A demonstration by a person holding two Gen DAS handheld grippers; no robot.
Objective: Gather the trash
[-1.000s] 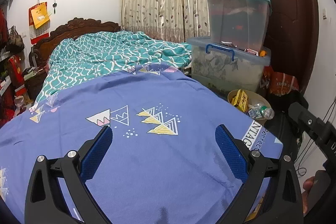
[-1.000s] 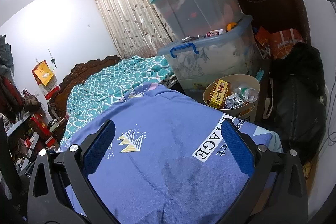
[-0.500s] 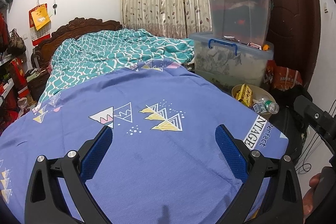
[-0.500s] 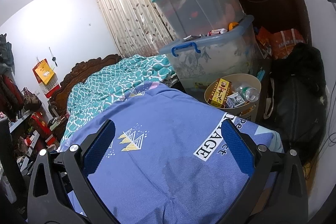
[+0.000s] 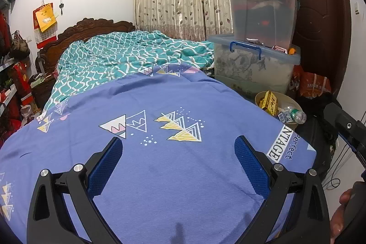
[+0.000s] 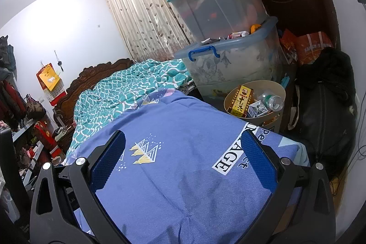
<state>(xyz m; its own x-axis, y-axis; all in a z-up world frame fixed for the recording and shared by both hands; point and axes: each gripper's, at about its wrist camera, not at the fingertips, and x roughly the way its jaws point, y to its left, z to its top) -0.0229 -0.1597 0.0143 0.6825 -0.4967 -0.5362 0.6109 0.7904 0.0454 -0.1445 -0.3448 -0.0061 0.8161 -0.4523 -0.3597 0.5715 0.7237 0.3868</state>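
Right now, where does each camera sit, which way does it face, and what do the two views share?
Left wrist: on the left gripper, over the blue bedspread, facing the headboard; open fingers and a hand show.
Right wrist: on the right gripper, over the bed's corner, facing the trash bin; only its open fingers show.
Shared: bedspread, bin, stacked storage boxes, curtain.

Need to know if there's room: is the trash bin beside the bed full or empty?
Nearly full: the trash bin holds a yellow box, a plastic bottle and a small carton reaching its rim.
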